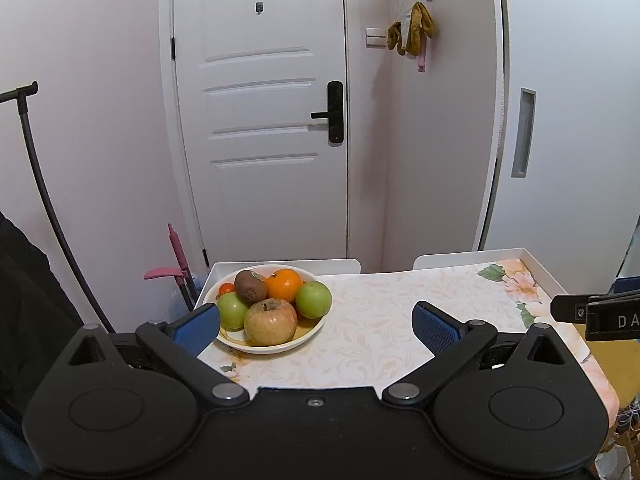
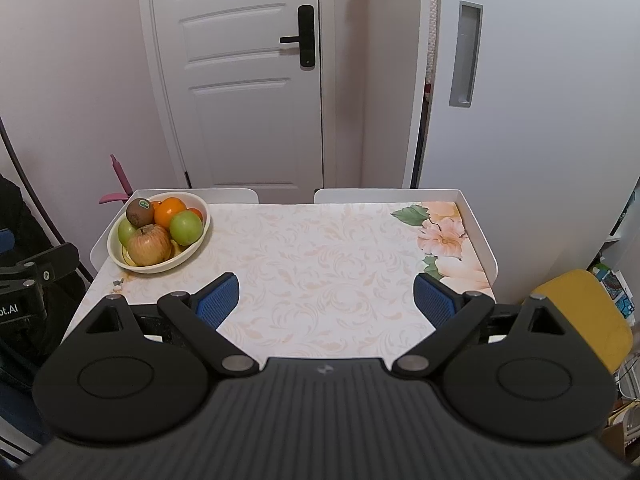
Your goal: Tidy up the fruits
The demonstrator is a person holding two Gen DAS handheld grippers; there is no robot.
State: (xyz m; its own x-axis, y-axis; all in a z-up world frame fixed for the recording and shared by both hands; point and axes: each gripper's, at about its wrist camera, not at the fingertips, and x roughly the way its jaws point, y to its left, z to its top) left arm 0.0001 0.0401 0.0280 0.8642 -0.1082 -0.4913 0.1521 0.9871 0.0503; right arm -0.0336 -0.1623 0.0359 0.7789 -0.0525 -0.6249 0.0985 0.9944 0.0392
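Observation:
A cream bowl (image 1: 308, 334) (image 2: 198, 242) stands at the table's far left corner. It holds a yellow-red apple (image 1: 271, 321) (image 2: 149, 245), two green apples (image 1: 314, 299) (image 2: 185, 227), an orange (image 1: 284, 284) (image 2: 170, 211), a kiwi (image 1: 250, 286) (image 2: 139, 212) and a small tomato (image 1: 226, 288). My left gripper (image 1: 316, 320) is open and empty, just in front of the bowl, its left finger beside the rim. My right gripper (image 2: 326, 298) is open and empty over the table's middle front.
The table (image 2: 320, 264) has a floral cloth and a raised white rim (image 2: 478, 236). A white door (image 2: 248, 80) and walls stand behind. A yellow chair (image 2: 588, 312) is at the right. A pink-handled tool (image 1: 176, 264) leans at the left.

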